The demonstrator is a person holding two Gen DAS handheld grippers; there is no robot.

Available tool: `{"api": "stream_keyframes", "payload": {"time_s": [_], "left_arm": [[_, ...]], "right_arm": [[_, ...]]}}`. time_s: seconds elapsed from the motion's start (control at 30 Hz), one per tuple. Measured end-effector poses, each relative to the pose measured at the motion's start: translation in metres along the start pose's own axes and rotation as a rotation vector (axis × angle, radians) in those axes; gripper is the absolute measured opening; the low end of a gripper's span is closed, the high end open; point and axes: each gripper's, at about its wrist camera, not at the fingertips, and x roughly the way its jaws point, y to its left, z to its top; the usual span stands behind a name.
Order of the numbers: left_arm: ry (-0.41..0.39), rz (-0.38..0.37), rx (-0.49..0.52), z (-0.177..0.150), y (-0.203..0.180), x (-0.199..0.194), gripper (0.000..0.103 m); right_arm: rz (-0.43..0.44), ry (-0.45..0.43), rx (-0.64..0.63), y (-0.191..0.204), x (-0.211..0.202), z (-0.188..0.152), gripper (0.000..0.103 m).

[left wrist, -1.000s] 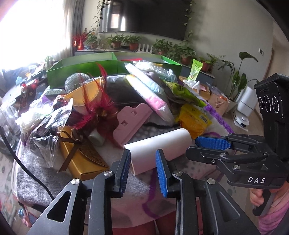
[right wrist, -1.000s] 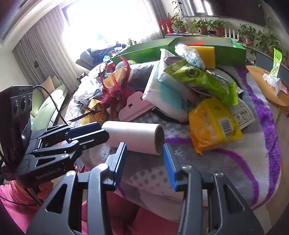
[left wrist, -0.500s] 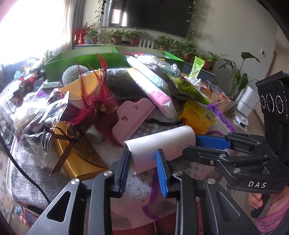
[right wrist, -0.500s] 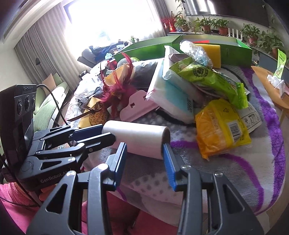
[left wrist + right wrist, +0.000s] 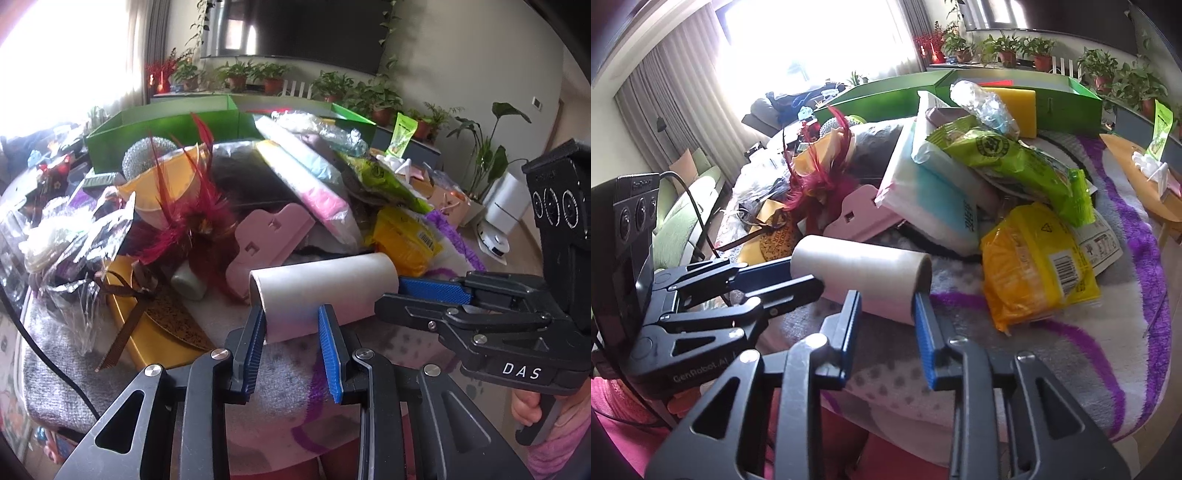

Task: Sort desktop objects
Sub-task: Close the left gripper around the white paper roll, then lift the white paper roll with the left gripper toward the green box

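where it stands behind clutter, green box [image 5: 1067, 107], yellow sponge [image 5: 1015, 105] inside

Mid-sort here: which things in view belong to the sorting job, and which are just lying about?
Part of the job: white roll, pink clip, yellow packet, green box.
Just lying about: potted plants, wall screen, green sofa.

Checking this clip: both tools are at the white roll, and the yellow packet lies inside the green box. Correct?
Not quite. The yellow packet lies on the blanket near the roll, outside the green box, as the right wrist view shows. Both tools, left and right, are at the roll.
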Motion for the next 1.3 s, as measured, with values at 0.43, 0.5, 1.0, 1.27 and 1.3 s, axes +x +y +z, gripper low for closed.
{"api": "stream_keyframes", "payload": {"time_s": [0.43, 0.5, 1.0, 1.27, 1.3], "left_arm": [[-0.082, 0.006, 0.082, 0.020, -0.016, -0.024, 0.029], [-0.094, 0.009, 0.093, 0.025, -0.018, -0.026, 0.029], [-0.163, 0.011, 0.148, 0.067, -0.027, -0.026, 0.029], [-0.192, -0.009, 0.168, 0.089, -0.034, -0.022, 0.029], [-0.192, -0.012, 0.169, 0.091, -0.034, -0.021, 0.029]], "right_arm": [[-0.020, -0.075, -0.029, 0.009, -0.032, 0.010, 0.029], [-0.022, -0.088, -0.033, 0.009, -0.037, 0.014, 0.029], [-0.055, -0.151, -0.043, -0.004, -0.050, 0.049, 0.030], [-0.090, -0.186, -0.058, -0.012, -0.060, 0.066, 0.030], [-0.094, -0.191, -0.058, -0.014, -0.061, 0.069, 0.030]]}}
